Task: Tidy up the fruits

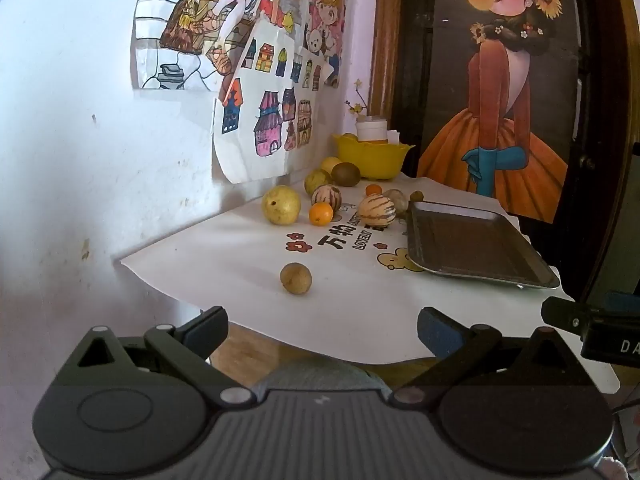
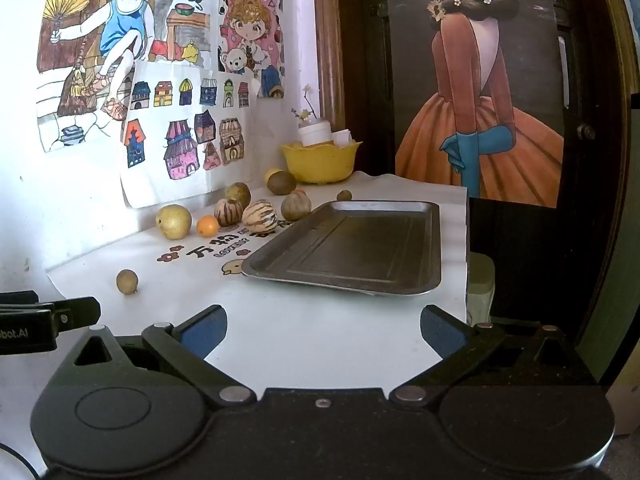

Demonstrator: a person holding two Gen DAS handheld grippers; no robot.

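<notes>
Several fruits lie on a white cloth-covered table (image 1: 344,312): a small brown round fruit (image 1: 295,277) (image 2: 127,281) nearest me, a yellow pear-like fruit (image 1: 281,205) (image 2: 173,221), a small orange (image 1: 321,214) (image 2: 207,226) and striped fruits (image 1: 376,210) (image 2: 259,217) further back. An empty dark metal tray (image 1: 476,245) (image 2: 352,250) sits at the right. My left gripper (image 1: 322,330) hangs open at the table's near edge, nothing between its fingers. My right gripper (image 2: 323,330) is open too, just short of the tray.
A yellow bowl (image 1: 371,156) (image 2: 320,160) holding a white jar stands at the back by the wall. Drawings hang on the white wall at left. A dark door with a poster is behind the table. The right gripper's finger (image 1: 576,320) shows at right.
</notes>
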